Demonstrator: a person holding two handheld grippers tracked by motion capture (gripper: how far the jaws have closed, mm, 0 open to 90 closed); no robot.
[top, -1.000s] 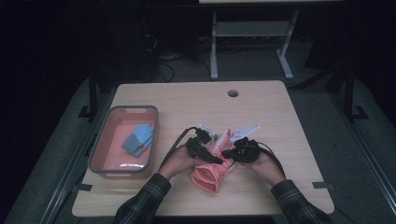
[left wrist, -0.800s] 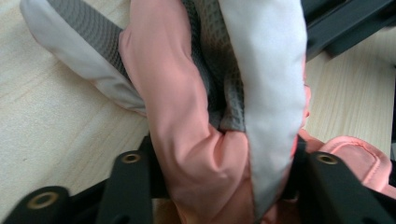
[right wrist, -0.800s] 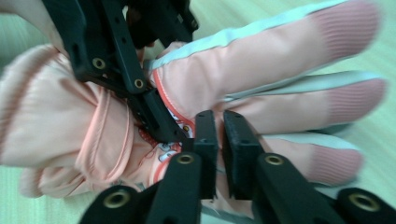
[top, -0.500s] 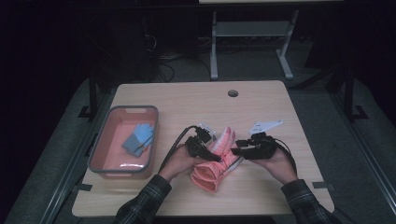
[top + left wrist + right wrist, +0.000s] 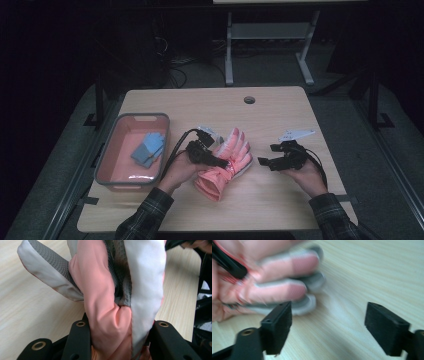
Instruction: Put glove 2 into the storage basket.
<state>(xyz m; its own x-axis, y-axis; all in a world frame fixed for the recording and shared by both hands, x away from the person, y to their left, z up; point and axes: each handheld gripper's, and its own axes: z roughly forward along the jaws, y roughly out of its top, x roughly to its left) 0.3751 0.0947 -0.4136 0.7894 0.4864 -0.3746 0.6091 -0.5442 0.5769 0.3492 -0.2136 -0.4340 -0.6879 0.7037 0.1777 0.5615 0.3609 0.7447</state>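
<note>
Since the earlier frame our right gripper (image 5: 266, 162) has pulled off to right of centre, jaws wide and empty. Our left gripper (image 5: 220, 162) pinches the pink glove (image 5: 231, 161) at mid-frame; that bunched fabric could slip if we lift fast.

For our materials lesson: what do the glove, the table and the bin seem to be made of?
Glove: soft padded fabric, probably synthetic; pink shell creases where the left gripper pinches it, with grey textured grip patches and white trim.
Table: pale wood-look top, likely laminate; fine grain, matte.
Bin: likely moulded plastic; smooth pink walls, grey rim.
</note>
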